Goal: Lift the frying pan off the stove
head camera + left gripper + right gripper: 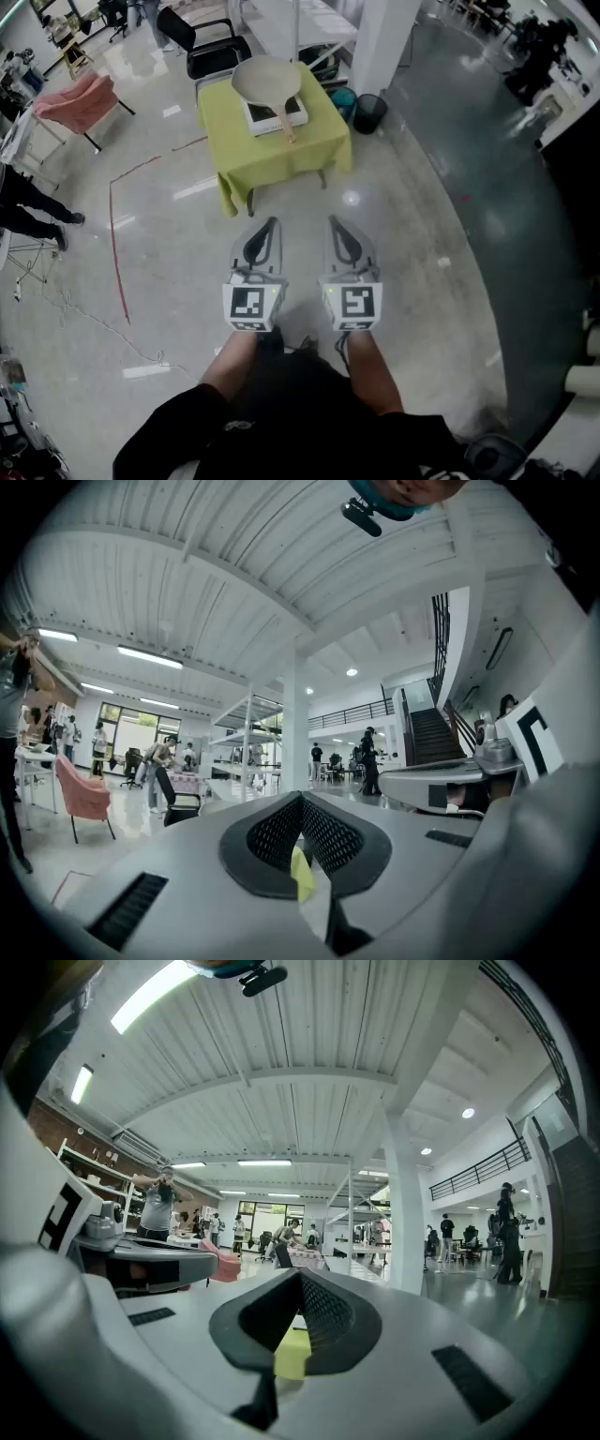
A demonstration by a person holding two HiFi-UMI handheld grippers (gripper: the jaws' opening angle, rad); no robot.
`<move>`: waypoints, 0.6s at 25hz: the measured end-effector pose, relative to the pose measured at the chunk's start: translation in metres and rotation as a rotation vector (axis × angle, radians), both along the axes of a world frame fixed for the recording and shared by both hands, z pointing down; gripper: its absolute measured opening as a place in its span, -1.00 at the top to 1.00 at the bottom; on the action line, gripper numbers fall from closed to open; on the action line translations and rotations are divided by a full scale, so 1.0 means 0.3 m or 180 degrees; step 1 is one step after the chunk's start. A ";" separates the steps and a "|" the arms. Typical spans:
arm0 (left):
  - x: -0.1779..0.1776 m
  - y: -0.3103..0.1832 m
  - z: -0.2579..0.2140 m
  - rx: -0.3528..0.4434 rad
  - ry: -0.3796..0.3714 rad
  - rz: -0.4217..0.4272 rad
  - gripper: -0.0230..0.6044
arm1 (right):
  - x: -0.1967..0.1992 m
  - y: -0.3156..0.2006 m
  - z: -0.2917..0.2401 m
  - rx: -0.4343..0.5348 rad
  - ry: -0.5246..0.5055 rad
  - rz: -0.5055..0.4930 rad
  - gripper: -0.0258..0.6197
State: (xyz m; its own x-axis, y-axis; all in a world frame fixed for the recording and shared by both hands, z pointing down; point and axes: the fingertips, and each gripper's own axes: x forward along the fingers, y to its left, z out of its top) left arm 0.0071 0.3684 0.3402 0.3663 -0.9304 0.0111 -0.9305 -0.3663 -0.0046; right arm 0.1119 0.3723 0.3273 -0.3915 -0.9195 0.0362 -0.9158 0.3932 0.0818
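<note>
1. The frying pan (267, 80) sits on a white stove (298, 114) in the upper middle of the head view. Both are on a small table with a yellow-green cloth (272, 159).
2. The pan's wooden handle (284, 127) points down the frame, toward the person.
3. The left gripper (270, 225) and the right gripper (336, 225) are in the middle of the frame, side by side and held level. They are well apart from the table, with bare shiny floor between.
4. Both grippers have their jaws pressed together, and nothing is held in either one.
5. I think the lift has not begun. The person first has to walk up to the table.
6. What could go wrong:
   - If the jaws do not open before they reach the handle, they may just poke it and push the pan sideways.
   - A grip at the very end of the handle may let the pan tip, because the round part looks heavy.
   - If a gripper bumps the stove or drags the cloth, the stove may slide.
   - The floor looks slick, so a quick step could slip.
</note>
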 end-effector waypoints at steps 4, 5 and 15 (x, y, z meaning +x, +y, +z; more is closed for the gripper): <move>-0.012 -0.013 0.007 -0.0037 0.0038 0.0008 0.79 | 0.006 -0.024 0.007 0.0021 0.0027 0.0008 0.87; -0.016 -0.016 0.015 -0.0060 0.0054 0.0016 0.79 | 0.001 -0.028 0.010 0.0004 0.0010 0.0006 0.87; -0.092 -0.099 0.129 -0.0382 0.0126 0.0137 0.79 | -0.115 -0.095 0.158 -0.0345 0.0163 -0.0064 0.87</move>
